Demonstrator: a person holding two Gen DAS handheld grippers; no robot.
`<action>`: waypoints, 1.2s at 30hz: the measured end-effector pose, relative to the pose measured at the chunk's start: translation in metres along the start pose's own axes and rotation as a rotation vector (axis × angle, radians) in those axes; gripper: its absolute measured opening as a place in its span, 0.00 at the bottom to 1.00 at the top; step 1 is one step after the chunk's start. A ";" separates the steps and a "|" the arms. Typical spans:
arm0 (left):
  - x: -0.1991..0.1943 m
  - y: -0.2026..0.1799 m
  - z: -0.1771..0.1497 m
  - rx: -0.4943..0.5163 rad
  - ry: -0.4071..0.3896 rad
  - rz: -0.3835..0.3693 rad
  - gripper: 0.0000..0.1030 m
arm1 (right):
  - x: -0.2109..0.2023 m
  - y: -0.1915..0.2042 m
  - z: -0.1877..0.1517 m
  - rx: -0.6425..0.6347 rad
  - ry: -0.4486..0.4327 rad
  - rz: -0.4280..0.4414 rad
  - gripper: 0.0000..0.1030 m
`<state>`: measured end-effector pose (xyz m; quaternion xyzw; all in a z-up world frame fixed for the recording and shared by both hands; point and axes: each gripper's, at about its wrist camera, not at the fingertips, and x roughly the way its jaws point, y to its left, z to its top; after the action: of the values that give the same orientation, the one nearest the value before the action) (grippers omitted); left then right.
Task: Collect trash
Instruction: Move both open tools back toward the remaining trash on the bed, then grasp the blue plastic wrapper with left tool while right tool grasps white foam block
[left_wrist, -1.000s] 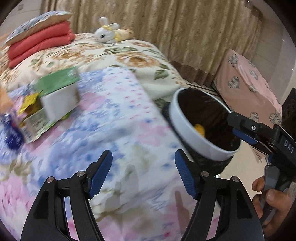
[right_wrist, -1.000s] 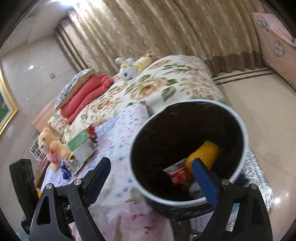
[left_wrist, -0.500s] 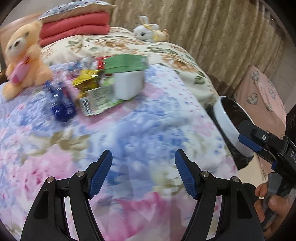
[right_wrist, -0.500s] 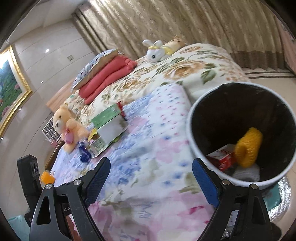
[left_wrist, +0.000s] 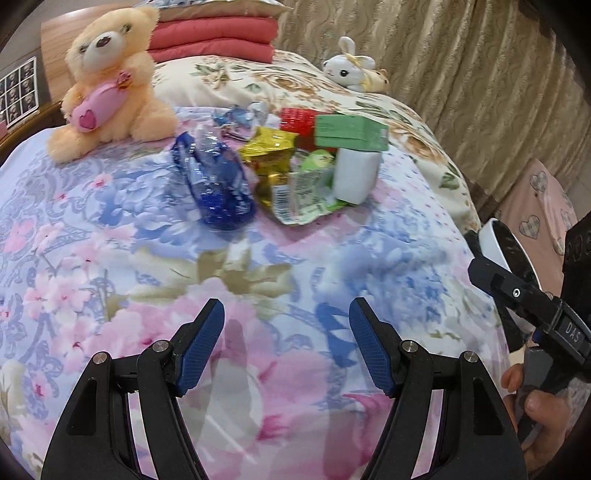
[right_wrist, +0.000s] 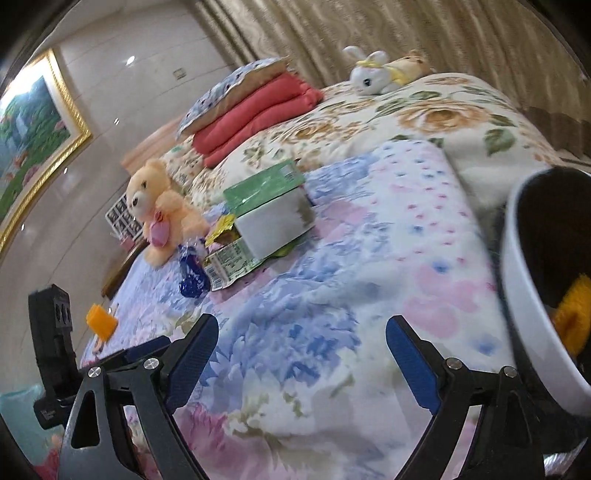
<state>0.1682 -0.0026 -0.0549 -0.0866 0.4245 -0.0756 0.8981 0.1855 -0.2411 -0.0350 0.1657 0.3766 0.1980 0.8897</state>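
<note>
Both hand-held grippers, left (left_wrist: 286, 347) and right (right_wrist: 301, 362), are wide apart, holding nothing. "DAS" is written on the right one. The trash (left_wrist: 295, 162) lies on the bed (left_wrist: 258, 266).

crinkly glossy blue wrapper (left_wrist: 218, 181), shiny yellow foil packet (left_wrist: 271, 149), plush teddy bear (left_wrist: 110, 77), soft cloth quilt (left_wrist: 258, 280)

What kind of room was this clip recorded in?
Most likely a home bedroom: a bed under a floral quilt, folded red blankets stacked near its head, a teddy bear, and floor-length curtains behind.
</note>
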 end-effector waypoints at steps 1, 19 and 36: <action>0.001 0.003 0.001 -0.005 0.001 0.004 0.69 | 0.003 0.002 0.001 -0.010 0.006 0.006 0.92; 0.029 0.048 0.050 -0.092 -0.001 0.069 0.70 | 0.077 0.012 0.055 -0.207 0.114 0.090 0.92; 0.057 0.040 0.066 0.005 0.007 0.057 0.30 | 0.108 0.024 0.076 -0.280 0.127 0.118 0.68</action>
<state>0.2573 0.0308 -0.0653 -0.0721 0.4298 -0.0514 0.8986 0.3049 -0.1797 -0.0389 0.0490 0.3903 0.3104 0.8654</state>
